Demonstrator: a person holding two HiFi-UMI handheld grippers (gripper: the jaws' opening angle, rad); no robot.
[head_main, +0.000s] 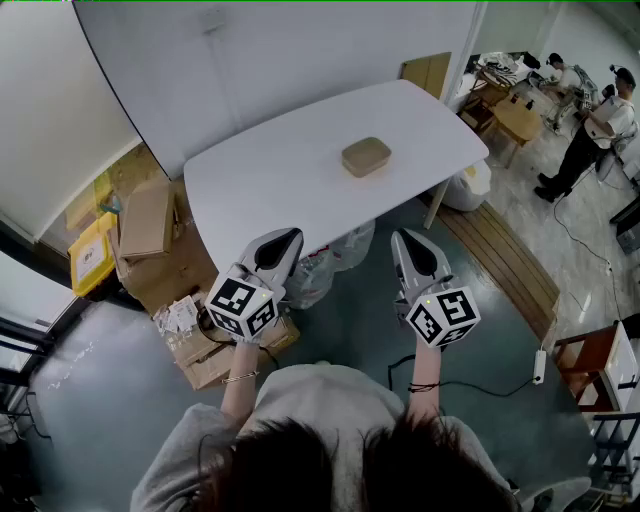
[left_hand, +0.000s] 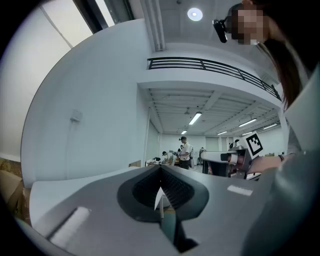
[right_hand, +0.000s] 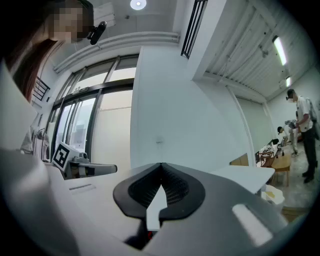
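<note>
Both grippers shut and empty at the table edge
Your left gripper (head_main: 284, 238) and right gripper (head_main: 407, 240) each have their jaws pressed together on nothing, side by side just off the white table (head_main: 270, 190); the tan lidded box (head_main: 366, 156) sits on the tabletop, well apart from both

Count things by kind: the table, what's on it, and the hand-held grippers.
hand-held grippers: 2 (left hand-held gripper and right hand-held gripper, both shut with nothing between the jaws)
white table: 1
tan box, on the table: 1
Total: 4
</note>
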